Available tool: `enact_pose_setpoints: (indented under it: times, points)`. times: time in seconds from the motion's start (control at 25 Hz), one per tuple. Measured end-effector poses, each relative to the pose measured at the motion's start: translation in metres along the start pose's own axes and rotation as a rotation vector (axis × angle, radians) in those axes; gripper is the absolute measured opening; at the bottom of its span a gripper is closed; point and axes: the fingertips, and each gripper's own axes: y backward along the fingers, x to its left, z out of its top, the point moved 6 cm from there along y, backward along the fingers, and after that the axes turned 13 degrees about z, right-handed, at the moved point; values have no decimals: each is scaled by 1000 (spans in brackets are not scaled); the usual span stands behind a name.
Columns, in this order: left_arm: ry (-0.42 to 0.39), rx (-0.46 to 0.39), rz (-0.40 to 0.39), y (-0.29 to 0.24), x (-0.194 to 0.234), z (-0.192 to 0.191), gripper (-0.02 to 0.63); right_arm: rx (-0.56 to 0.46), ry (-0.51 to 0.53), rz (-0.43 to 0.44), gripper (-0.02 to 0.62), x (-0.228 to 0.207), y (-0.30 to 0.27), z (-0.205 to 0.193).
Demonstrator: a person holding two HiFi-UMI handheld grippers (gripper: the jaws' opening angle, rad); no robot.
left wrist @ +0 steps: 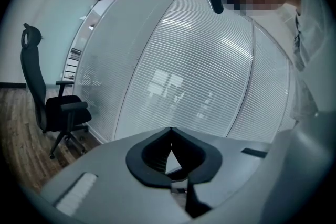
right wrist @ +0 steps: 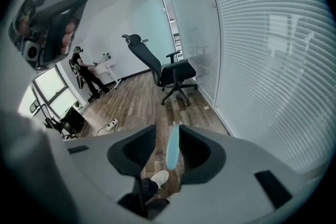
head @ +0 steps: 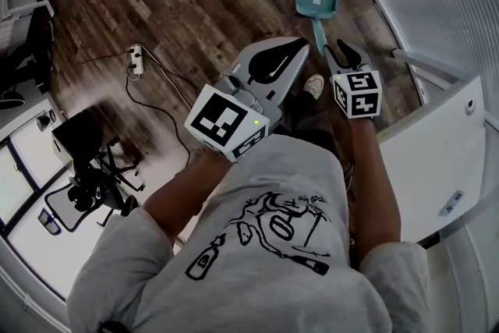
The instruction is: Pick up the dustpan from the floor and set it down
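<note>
The wood floor [head: 179, 4] is filling most of the head view, w/ a glass wall w/ blinds [left wrist: 199, 71] running along its right side and an office chair [right wrist: 168, 73] standing near that wall. The person, in a grey printed shirt [head: 257, 238], is standing w/ both arms reaching fwd. The teal dustpan [head: 316, 0] is stretching out ahead of the R gripper [right wrist: 167, 126], pan end farthest from the person; neither view shows whether the pan is touching the floor or hanging clear of it. Its handle [right wrist: 172, 144] is sitting btwn that gripper's jaws, leaning on one jaw w/ a sliver of floor showing btwn it and the other. So the jaws are standing part-way apart and not clenching it: a slack hold at best. The L gripper [left wrist: 171, 127] is pointing at the glass wall, jaws pressed together tip to tip w/ nothing in them. A white power strip [head: 136, 58] is lying well off to the left, and a pale shoe [head: 314, 86] is showing beside the R gripper. Judging progress: the pan is showing edge-on to the R gripper, not flat, so the pick-up is prob. done and the set-down is under way. What's left is resting the pan on the floor and drawing the jaws off the handle.
</note>
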Motion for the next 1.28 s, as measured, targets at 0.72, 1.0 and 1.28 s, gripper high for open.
enact_pose_setpoints:
  times: [0.72,1.0,1.28]
  points:
    - [24,44,20,-8,18,-14,2,128,-130,76,181,-41,-69,-44]
    - [40,41,21,-12,19,-14,2,177,-190,114,204,-56,-92,-61]
    - [53,53,32,-16,27,-18,2,189,-211,152,218,-59,-111,-64]
